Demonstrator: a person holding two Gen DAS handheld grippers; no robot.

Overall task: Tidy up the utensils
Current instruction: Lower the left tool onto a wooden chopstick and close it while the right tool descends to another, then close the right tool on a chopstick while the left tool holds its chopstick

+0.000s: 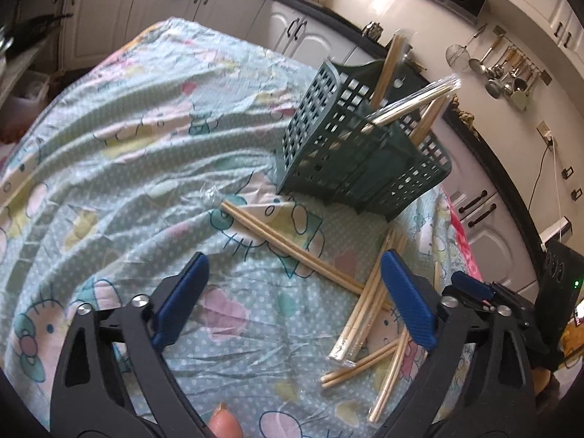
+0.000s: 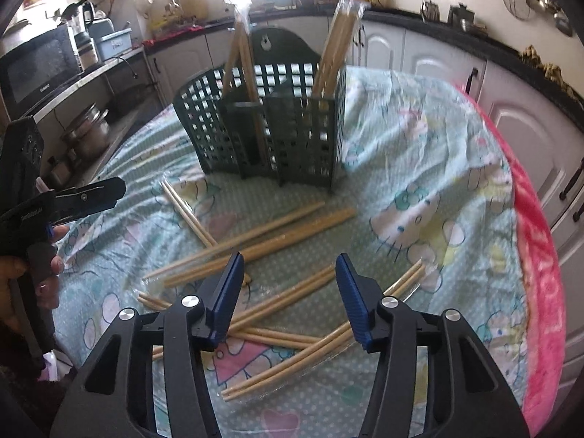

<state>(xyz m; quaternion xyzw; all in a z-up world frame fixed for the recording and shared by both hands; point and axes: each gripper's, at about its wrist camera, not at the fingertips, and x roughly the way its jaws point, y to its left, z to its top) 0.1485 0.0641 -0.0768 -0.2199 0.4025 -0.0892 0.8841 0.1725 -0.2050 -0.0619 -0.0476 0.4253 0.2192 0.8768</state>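
Now | step, judged: picking loose chopsticks off the cloth for the green basket | left gripper jaws wide, empty | right gripper jaws parted over a wrapped pair, not touching | advice: straddle one pair only, close mid-length, lift level.

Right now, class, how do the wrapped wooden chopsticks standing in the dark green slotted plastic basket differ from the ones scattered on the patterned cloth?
The wrapped wooden chopsticks in the dark green slotted plastic basket stand nearly upright; those on the patterned cloth lie flat. The basket pairs sit in separate compartments; the cloth pairs cross one another in a loose pile. Both are pale wood in clear sleeves.
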